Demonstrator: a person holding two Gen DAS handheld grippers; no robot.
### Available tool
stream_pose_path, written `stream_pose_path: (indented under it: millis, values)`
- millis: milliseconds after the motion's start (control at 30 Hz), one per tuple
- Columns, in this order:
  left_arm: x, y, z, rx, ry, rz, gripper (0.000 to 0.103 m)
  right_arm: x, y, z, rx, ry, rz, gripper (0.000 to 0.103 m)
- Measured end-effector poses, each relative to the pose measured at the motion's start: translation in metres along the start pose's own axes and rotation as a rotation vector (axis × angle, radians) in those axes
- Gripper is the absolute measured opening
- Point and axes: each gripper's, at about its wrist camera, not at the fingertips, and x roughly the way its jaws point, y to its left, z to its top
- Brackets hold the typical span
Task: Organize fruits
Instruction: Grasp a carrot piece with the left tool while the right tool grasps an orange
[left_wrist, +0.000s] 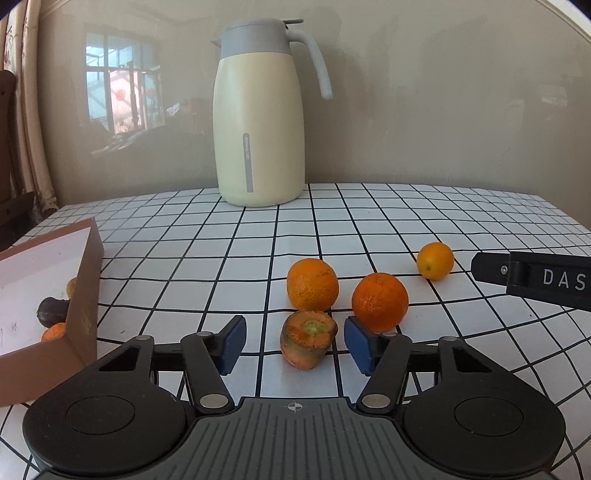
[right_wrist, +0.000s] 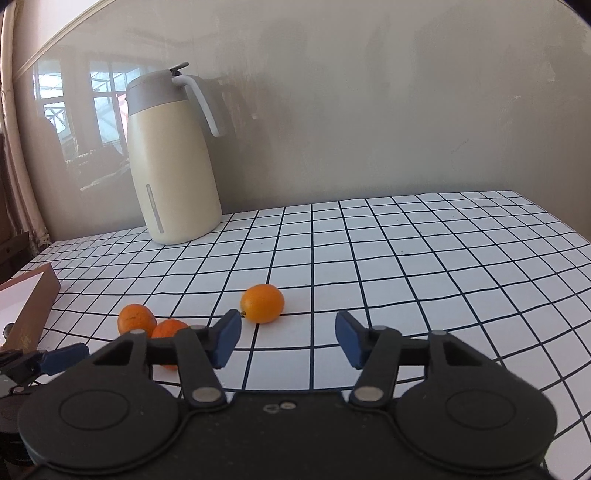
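Left tongs (left_wrist: 294, 342) stood apart around one carrot stub (left_wrist: 308, 339); two oranges (left_wrist: 312, 284) just beyond. Right tongs (right_wrist: 287, 339) apart, empty; one kumquat (right_wrist: 262, 303) ahead-left.

left hand-held gripper (left_wrist: 294, 341) and right hand-held gripper (right_wrist: 288, 339), both low, jaws wide apart

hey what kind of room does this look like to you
Most likely a home dining or kitchen table: a grid-patterned tablecloth, a cream thermos jug against a plain wall, loose oranges, and a curtained window reflected in the wall.
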Motion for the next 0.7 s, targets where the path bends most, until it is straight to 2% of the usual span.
stream_pose_path:
  millis: [100, 300, 567, 700]
  values:
    - [0.002, 0.001, 0.0, -0.007, 0.01, -0.014, 0.047, 0.007, 0.002, 0.001, 0.001, 0.01, 0.007, 0.049]
    - [0.002, -0.001, 0.0, 0.01, 0.007, -0.031, 0.034, 0.016, 0.005, 0.001, 0.007, 0.025, 0.016, 0.049]
    - [0.002, 0.003, 0.0, -0.006, 0.007, -0.053, 0.033, 0.028, 0.01, 0.003, 0.013, 0.044, 0.023, 0.049]
    - [0.002, 0.008, 0.0, -0.005, 0.003, -0.033, 0.033, 0.036, 0.013, 0.005, 0.015, 0.049, 0.026, 0.049]
